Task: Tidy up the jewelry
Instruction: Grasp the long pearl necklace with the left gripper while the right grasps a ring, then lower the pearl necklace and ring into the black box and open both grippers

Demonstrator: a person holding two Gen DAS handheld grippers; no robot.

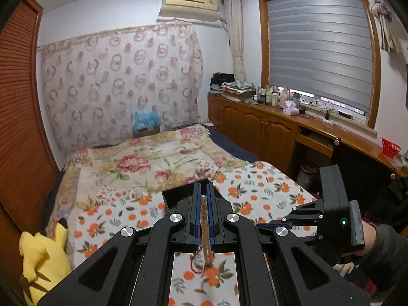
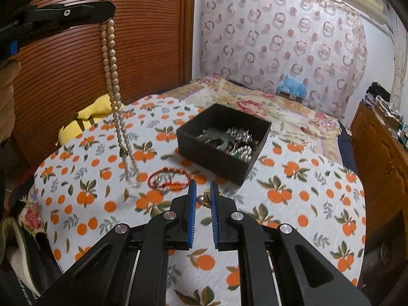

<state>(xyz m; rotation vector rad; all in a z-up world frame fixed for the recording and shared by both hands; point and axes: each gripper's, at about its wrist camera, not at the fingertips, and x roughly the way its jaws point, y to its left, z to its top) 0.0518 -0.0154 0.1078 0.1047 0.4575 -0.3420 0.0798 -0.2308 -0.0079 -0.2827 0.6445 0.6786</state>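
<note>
My left gripper (image 1: 203,191) is shut on a pearl necklace (image 1: 204,227). In the right wrist view the necklace (image 2: 112,76) hangs from the left gripper (image 2: 108,12) in a long double strand above the orange-print cloth (image 2: 293,204). A black jewelry box (image 2: 221,139) with several metal pieces stands on the cloth, right of the necklace. A red cord bracelet (image 2: 169,177) lies in front of the box. My right gripper (image 2: 203,191) is open low over the cloth, with a pearl ring (image 2: 201,200) between its fingertips.
The cloth covers a bed with a floral quilt (image 1: 158,158). A yellow plush toy (image 1: 43,257) lies at the bed's left edge. A wooden cabinet (image 1: 267,125) with bottles runs along the right under the window. A slatted wooden wardrobe (image 2: 127,38) stands at left.
</note>
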